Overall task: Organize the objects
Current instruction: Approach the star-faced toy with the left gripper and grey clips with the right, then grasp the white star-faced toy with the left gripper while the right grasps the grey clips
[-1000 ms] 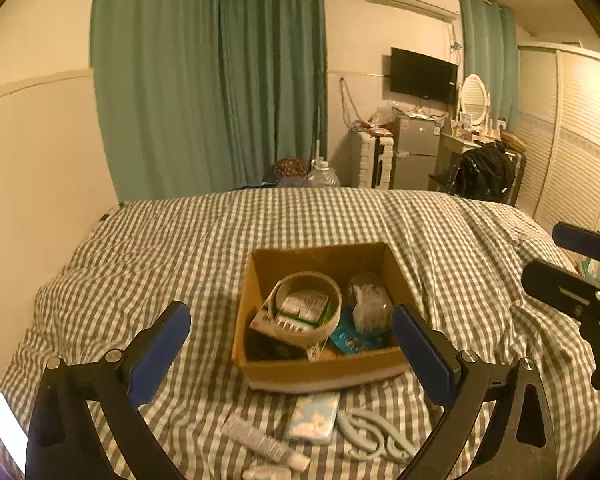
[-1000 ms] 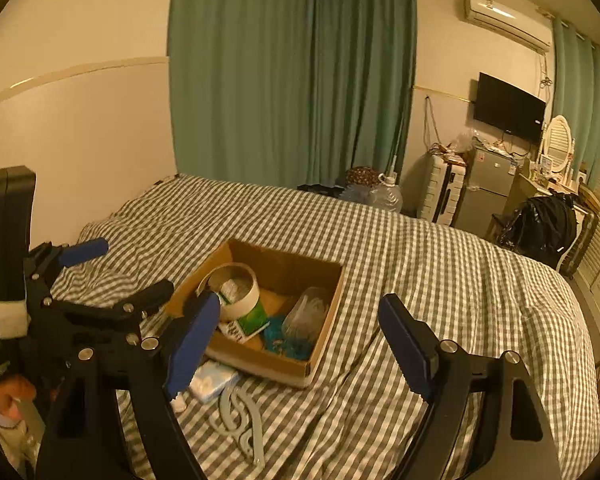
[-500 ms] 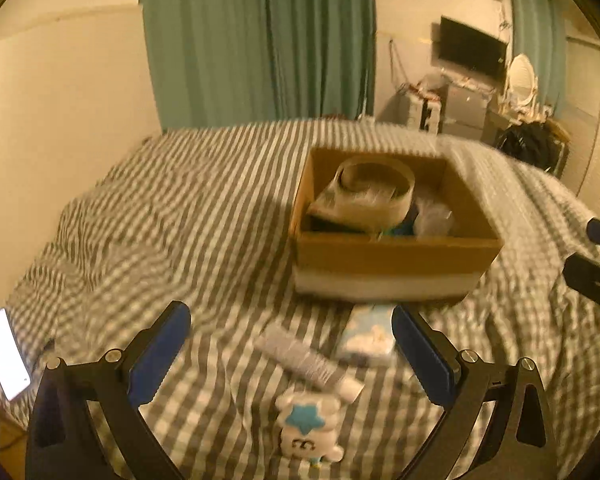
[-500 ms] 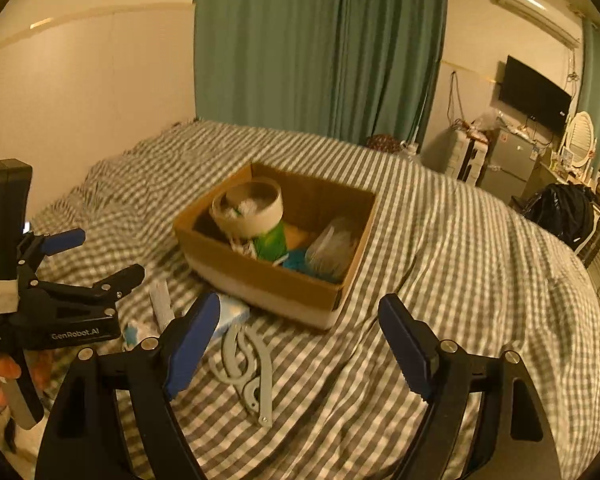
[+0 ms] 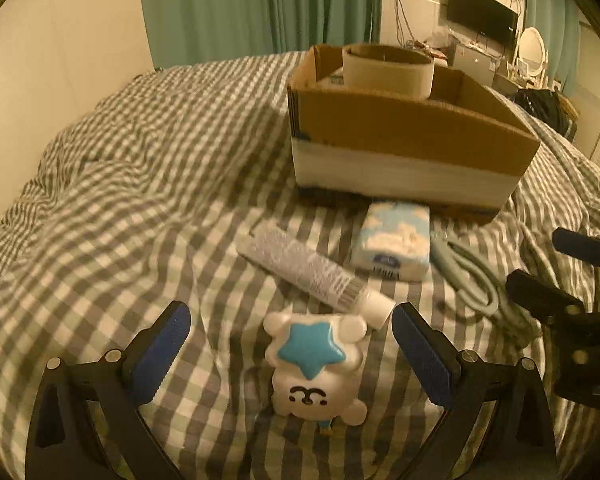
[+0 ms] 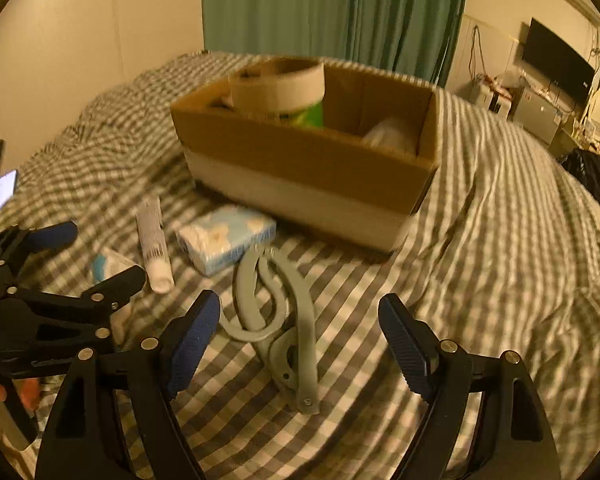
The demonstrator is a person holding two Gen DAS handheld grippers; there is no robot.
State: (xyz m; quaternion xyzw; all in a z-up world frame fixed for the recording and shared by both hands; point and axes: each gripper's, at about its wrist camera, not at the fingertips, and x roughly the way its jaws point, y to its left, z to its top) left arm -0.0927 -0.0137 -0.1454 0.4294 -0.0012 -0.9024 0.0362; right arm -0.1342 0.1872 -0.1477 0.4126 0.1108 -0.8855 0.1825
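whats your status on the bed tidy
Left gripper open over bear toy. Right gripper open over grey hanger. Both untouched, nothing blocking.

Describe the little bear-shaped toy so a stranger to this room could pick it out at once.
Start at the cardboard box on the checked bedspread; four loose things lie in front of it. The bear toy lies farthest from the box, past the grey tube, between the fingers of the open left gripper. It alone is white and rounded, with a blue star above a small drawn face.

Green curtains (image 5: pixel 260 4) behind the checked bedspread (image 5: pixel 140 152). Dark television (image 6: pixel 558 60) on the wall. Black bag (image 6: pixel 592 176) near the bed.
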